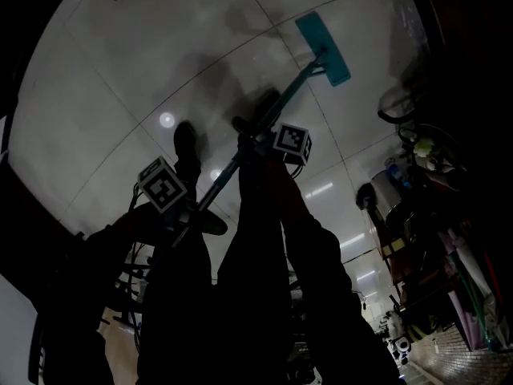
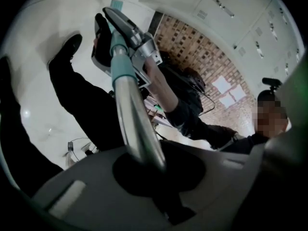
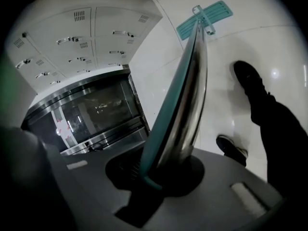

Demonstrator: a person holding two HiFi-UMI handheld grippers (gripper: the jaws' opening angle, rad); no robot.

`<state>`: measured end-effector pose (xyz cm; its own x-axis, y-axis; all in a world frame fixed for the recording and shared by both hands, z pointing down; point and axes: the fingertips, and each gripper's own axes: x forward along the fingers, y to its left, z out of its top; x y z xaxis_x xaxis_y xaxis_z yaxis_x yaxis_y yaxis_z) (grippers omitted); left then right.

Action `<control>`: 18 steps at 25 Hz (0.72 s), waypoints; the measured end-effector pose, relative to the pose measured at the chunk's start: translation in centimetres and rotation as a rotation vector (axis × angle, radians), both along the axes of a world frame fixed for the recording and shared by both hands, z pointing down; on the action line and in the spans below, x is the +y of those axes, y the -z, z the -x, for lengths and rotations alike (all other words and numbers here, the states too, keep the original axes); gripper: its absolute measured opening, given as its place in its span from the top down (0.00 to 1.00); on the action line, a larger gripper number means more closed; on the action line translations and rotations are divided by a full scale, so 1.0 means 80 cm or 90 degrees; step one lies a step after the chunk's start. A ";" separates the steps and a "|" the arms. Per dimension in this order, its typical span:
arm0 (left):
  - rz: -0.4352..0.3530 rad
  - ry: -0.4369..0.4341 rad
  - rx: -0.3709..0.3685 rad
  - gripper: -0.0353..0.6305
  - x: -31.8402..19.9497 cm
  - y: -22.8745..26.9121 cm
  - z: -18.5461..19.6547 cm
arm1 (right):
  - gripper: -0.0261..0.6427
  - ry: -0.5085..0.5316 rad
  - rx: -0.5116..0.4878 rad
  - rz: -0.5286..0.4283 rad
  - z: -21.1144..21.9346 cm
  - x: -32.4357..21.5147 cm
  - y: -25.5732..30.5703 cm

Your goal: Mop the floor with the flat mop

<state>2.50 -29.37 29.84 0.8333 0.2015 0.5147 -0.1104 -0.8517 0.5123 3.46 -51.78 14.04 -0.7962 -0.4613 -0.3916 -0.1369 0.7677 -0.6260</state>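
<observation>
The flat mop's teal head [image 1: 322, 48] lies on the white tiled floor [image 1: 120, 79] ahead of me. Its metal pole [image 1: 264, 123] slants back toward my body. My right gripper [image 1: 258, 139] is shut on the pole higher up, beside its marker cube. My left gripper [image 1: 187, 213] is shut on the pole's lower end. In the right gripper view the pole [image 3: 185, 95] rises from the closed right gripper [image 3: 161, 170] to the mop head [image 3: 204, 19]. In the left gripper view the pole [image 2: 134, 124] runs out of the left gripper [image 2: 154, 170] toward the right gripper [image 2: 139, 47].
My two dark shoes [image 1: 186, 147] [image 1: 255, 111] stand on the floor beside the pole. A darker wet patch [image 1: 216, 62] lies before them. Cluttered shelves and gear [image 1: 425, 215] line the right side. White lockers [image 3: 82, 37], a steel glass-fronted cabinet [image 3: 96, 114] and another person [image 2: 260, 124] are nearby.
</observation>
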 end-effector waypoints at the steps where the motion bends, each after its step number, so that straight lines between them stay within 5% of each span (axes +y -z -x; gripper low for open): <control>1: -0.005 -0.001 -0.003 0.89 -0.004 0.012 -0.023 | 0.85 -0.001 0.001 -0.004 -0.024 -0.001 0.014; 12: -0.032 -0.011 -0.037 0.90 -0.042 0.131 -0.227 | 0.84 -0.036 -0.007 -0.029 -0.247 -0.021 0.147; 18: -0.022 -0.014 -0.038 0.92 -0.050 0.165 -0.276 | 0.84 -0.057 -0.005 -0.029 -0.303 -0.031 0.183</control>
<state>24.58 -33.40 16.67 0.7968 0.2010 0.5699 -0.1206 -0.8712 0.4758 27.66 -54.26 -0.58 -0.7492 -0.5123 -0.4199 -0.2020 0.7805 -0.5917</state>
